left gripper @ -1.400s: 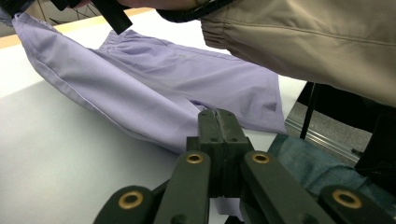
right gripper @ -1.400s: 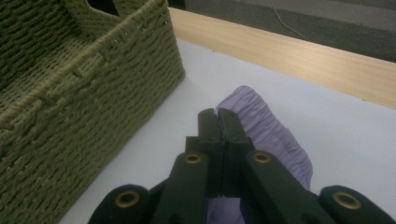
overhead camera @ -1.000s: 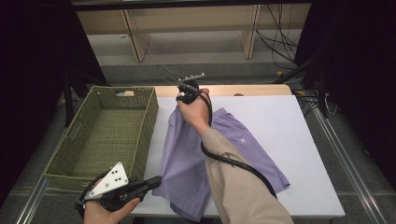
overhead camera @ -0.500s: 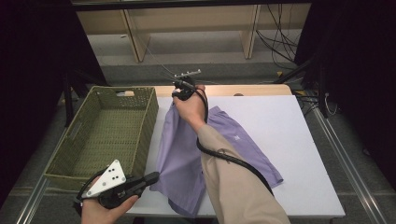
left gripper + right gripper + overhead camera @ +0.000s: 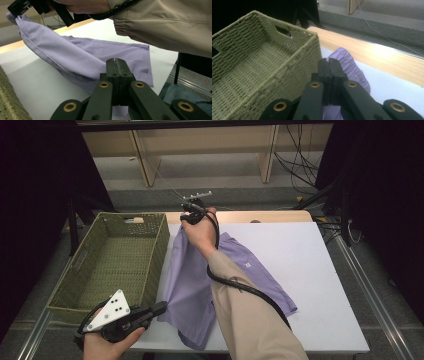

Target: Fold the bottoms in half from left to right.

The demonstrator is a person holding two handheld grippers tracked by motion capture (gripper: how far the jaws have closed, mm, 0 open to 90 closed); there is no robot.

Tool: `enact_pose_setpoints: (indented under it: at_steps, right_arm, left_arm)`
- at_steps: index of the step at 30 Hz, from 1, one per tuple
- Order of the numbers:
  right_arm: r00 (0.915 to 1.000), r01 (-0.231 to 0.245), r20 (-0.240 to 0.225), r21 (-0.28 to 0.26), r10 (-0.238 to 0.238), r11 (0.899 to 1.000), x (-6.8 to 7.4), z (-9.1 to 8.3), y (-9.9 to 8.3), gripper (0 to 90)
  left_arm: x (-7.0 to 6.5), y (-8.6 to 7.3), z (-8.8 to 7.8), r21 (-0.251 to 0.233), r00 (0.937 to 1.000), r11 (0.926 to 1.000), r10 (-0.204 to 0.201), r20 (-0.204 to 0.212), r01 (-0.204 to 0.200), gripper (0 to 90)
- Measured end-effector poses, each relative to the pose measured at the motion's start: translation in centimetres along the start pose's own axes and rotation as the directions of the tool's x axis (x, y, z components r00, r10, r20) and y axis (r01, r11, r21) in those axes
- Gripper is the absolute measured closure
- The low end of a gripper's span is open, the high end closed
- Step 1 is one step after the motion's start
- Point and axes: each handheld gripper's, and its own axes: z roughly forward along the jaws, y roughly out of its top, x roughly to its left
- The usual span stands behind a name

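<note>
Right gripper (image 5: 186,218) is clamped on the purple garment (image 5: 192,280), lifting its edge toward the basket (image 5: 161,245) at nine o'clock. Left gripper (image 5: 159,308) has jaws together, apparently pinching the near hem to spread the cloth over the tabletop (image 5: 320,270).

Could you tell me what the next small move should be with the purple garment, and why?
Probably carry the right gripper sideways toward the green basket: it is shut on the purple garment, lifting one end while the rest lies on the table beside the basket.
</note>
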Motion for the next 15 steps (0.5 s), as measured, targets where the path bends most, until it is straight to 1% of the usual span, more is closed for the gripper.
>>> enact_pose_setpoints:
  at_steps: [8,12,15]
  right_arm:
    - [1.0,0.006,-0.002,0.003,-0.006,1.0,-0.1,0.1,0.1,90.0]
    - [1.0,0.001,-0.001,0.01,-0.001,1.0,-0.4,0.2,-0.1,89.9]
    - [1.0,0.003,0.001,0.029,-0.003,1.0,-0.8,0.4,-0.5,89.9]
  left_arm:
    - [0.0,-0.1,0.4,-0.001,0.9999,1.0,-0.004,0.009,0.004,90.0]
    - [0.1,-0.2,0.9,0.005,0.9996,0.9999,-0.015,0.023,0.015,90.0]
    - [0.1,-0.2,1.6,0.012,0.9993,0.9999,-0.013,0.036,0.013,90.0]
